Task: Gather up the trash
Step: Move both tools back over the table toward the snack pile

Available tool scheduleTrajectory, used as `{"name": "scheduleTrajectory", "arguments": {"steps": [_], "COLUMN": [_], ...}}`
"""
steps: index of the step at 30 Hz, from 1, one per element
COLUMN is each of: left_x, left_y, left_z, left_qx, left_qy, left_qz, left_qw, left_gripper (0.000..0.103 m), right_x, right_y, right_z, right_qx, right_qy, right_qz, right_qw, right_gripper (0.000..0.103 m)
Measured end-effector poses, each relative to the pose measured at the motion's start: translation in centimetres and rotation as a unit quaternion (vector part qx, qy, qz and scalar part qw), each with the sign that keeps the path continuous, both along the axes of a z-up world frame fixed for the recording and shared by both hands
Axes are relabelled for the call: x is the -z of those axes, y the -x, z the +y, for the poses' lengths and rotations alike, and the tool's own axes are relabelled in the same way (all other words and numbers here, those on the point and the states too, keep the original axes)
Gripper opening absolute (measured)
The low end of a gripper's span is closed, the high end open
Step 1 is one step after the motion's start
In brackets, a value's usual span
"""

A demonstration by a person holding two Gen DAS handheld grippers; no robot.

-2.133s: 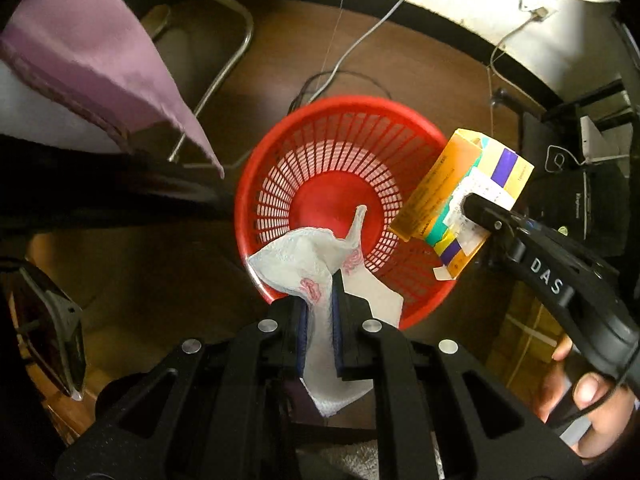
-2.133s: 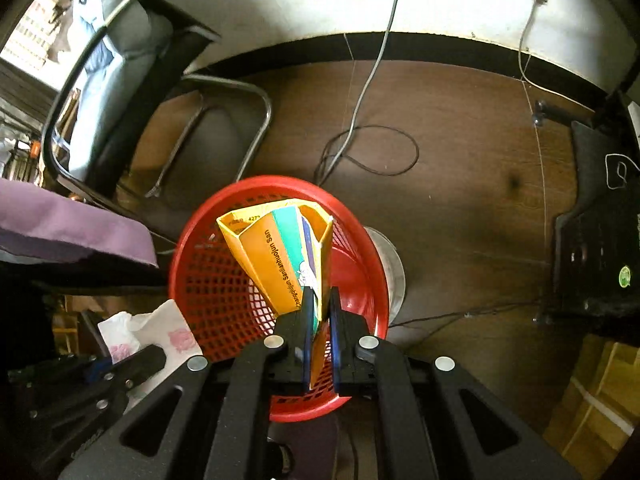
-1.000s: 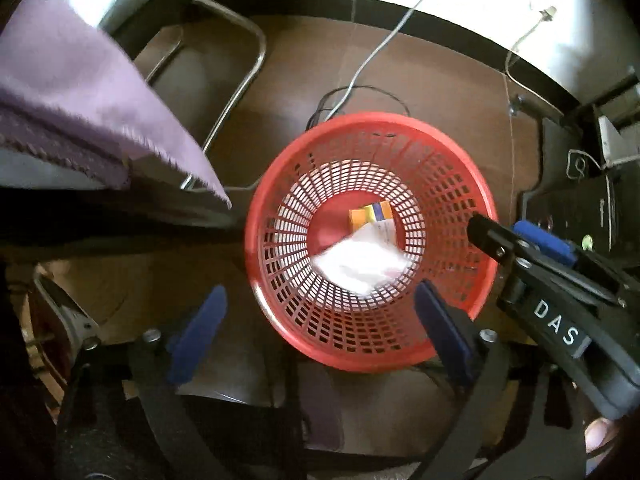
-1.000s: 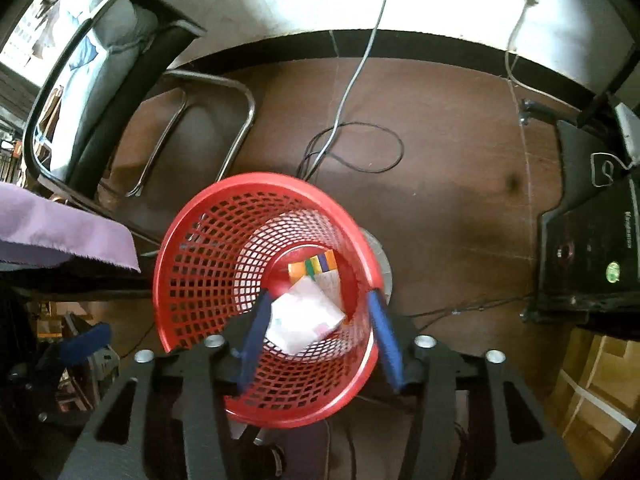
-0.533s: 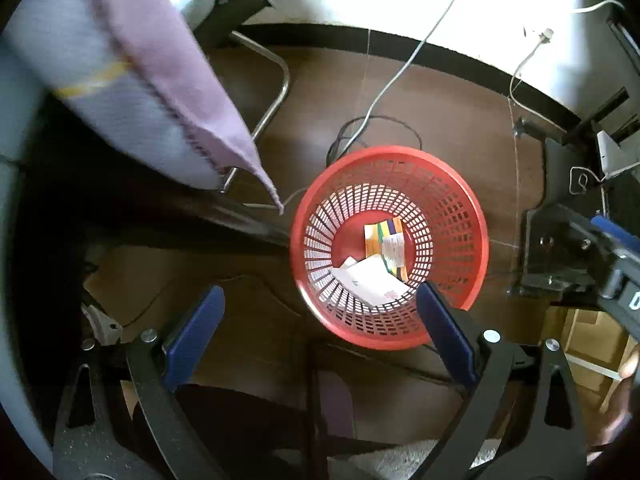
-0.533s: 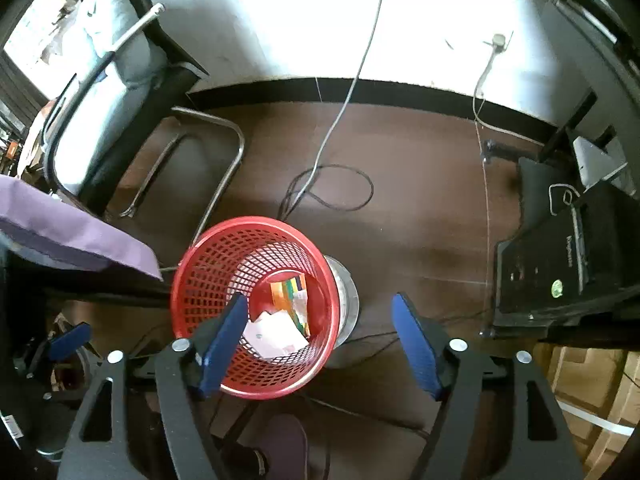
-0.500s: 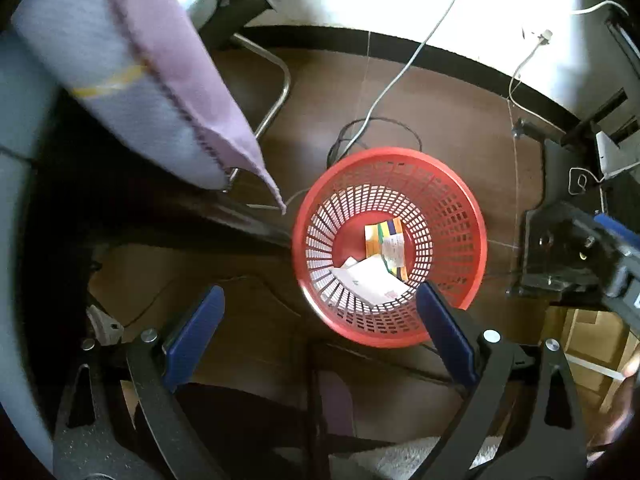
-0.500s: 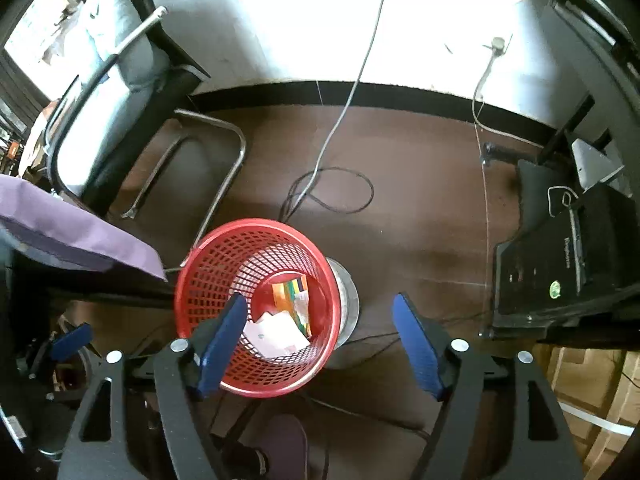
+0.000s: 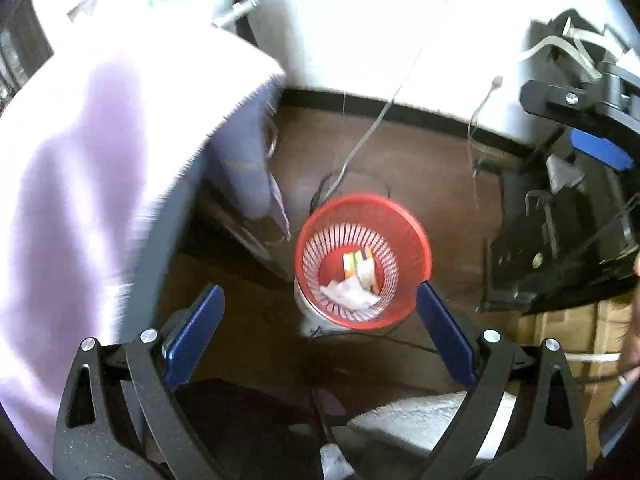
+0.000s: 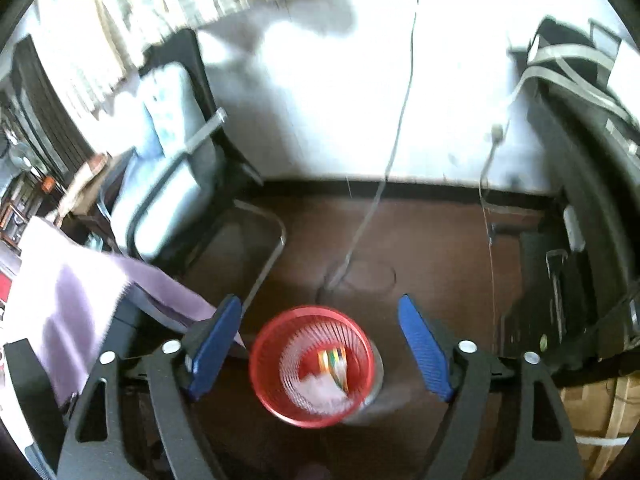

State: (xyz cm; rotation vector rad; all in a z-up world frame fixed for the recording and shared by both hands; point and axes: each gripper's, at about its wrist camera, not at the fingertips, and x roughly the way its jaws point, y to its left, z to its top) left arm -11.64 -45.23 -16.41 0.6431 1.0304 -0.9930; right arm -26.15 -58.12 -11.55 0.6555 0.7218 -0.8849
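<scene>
A red mesh basket [image 9: 416, 256] stands on the brown floor, far below both grippers. Inside it lie an orange carton [image 9: 358, 264] and a crumpled white tissue [image 9: 346, 292]. The basket shows in the right wrist view too [image 10: 264, 376], with the carton [image 10: 334, 362] and the tissue [image 10: 322, 392] in it. My left gripper [image 9: 318, 318] is open wide and empty, high above the basket. My right gripper [image 10: 320, 340] is open wide and empty, also high above it. The right gripper's blue pad also shows at the upper right of the left wrist view [image 9: 598, 148].
A purple cloth [image 9: 100, 184] hangs over a table edge at the left. A grey chair [image 10: 168, 168] with a metal frame stands by the white wall. Cables [image 10: 360, 240] trail over the floor. A black computer case [image 10: 576, 304] and cardboard boxes [image 10: 592, 416] are at the right.
Both grippers dropped their trash into the basket, opened wide and have risen well above it. The basket now looks much smaller.
</scene>
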Motion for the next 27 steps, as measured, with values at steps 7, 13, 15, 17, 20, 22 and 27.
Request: {"name": "scheduleTrajectory", "arguments": {"steps": [7, 13, 15, 17, 20, 22, 27], "left_x": [-7.5, -12.8, -14.2, -15.3, -16.9, -17.9, -19.1], "left_y": [-1.0, -3.0, -4.2, -5.4, -7.3, -8.9, -14.4], "left_z": [6.1, 12.4, 15.0, 17.3, 20.9, 23.1, 29.1], "left_qx": [-0.05, -0.114, -0.129, -0.145, -0.183, -0.215, -0.314], "left_qy": [0.065, 0.102, 0.112, 0.118, 0.124, 0.131, 0.129], "left_qz": [-0.052, -0.116, -0.117, -0.118, -0.125, -0.126, -0.145], "left_qw": [0.9953, 0.9814, 0.9784, 0.9753, 0.9672, 0.9595, 0.9295], "left_gripper": [0.094, 0.096, 0.096, 0.096, 0.096, 0.096, 0.096], "right_x": [-5.2, -9.6, -11.0, -12.0, -13.3, -13.8, -14.2], "right_y": [-2.2, -6.6, -8.4, -9.9, -12.5, -14.2, -18.4], "right_z": [3.7, 7.9, 9.9, 11.7, 14.3, 15.8, 19.9], "right_qx": [-0.06, -0.139, -0.172, -0.192, -0.23, -0.255, -0.31], "right_qy": [0.036, 0.059, 0.073, 0.086, 0.089, 0.08, 0.057], "right_qz": [-0.042, -0.071, -0.082, -0.088, -0.097, -0.1, -0.101], "right_qw": [0.997, 0.986, 0.979, 0.974, 0.964, 0.958, 0.944], "right_gripper": [0.086, 0.089, 0.09, 0.093, 0.094, 0.094, 0.094]}}
